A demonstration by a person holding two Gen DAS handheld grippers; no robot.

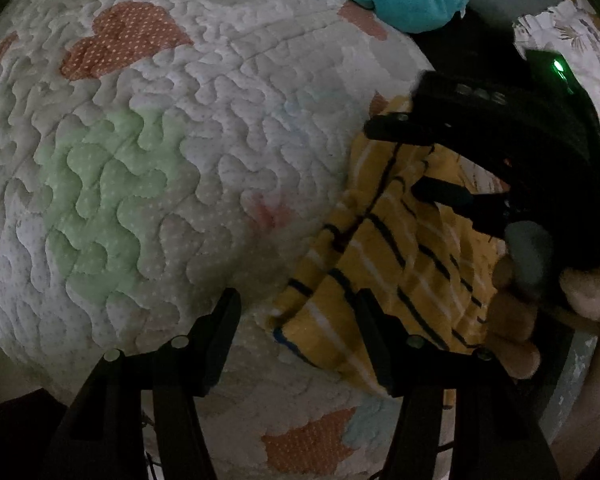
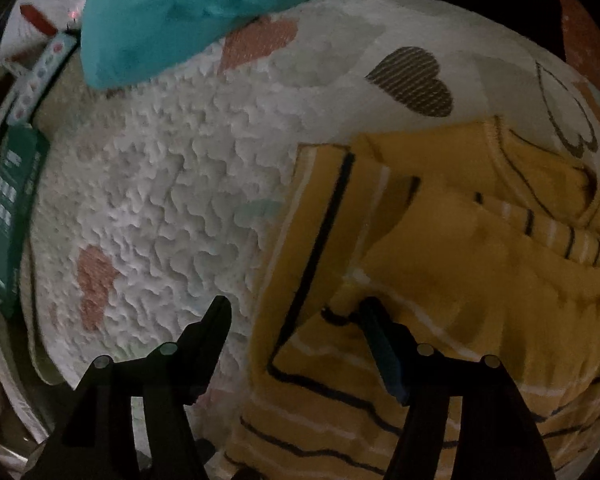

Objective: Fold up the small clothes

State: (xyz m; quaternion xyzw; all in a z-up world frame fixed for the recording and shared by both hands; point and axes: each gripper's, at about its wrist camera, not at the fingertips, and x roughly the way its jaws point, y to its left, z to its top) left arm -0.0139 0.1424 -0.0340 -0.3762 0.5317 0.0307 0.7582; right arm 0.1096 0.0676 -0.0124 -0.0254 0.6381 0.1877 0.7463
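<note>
while both grippers [image 1: 296, 308] [image 2: 296, 316] gape, released, the striped yellow shirt [image 2: 440, 264] lies crumpled on the quilt [image 1: 160, 160]; a teal cushion [image 2: 188, 12] sits at its far edge.

L gripper [image 1: 298, 312] jaws apart; R gripper [image 2: 296, 318] likewise, both angled down.

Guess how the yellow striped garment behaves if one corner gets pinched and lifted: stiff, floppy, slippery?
The yellow striped garment is probably floppy: it lies in soft folds and creases, so a lifted corner would likely drape and drag the rest. It looks thin, so likely light. The quilted blanket under it is bumpy, which may snag it when pushed, bunching rather than sliding.
</note>
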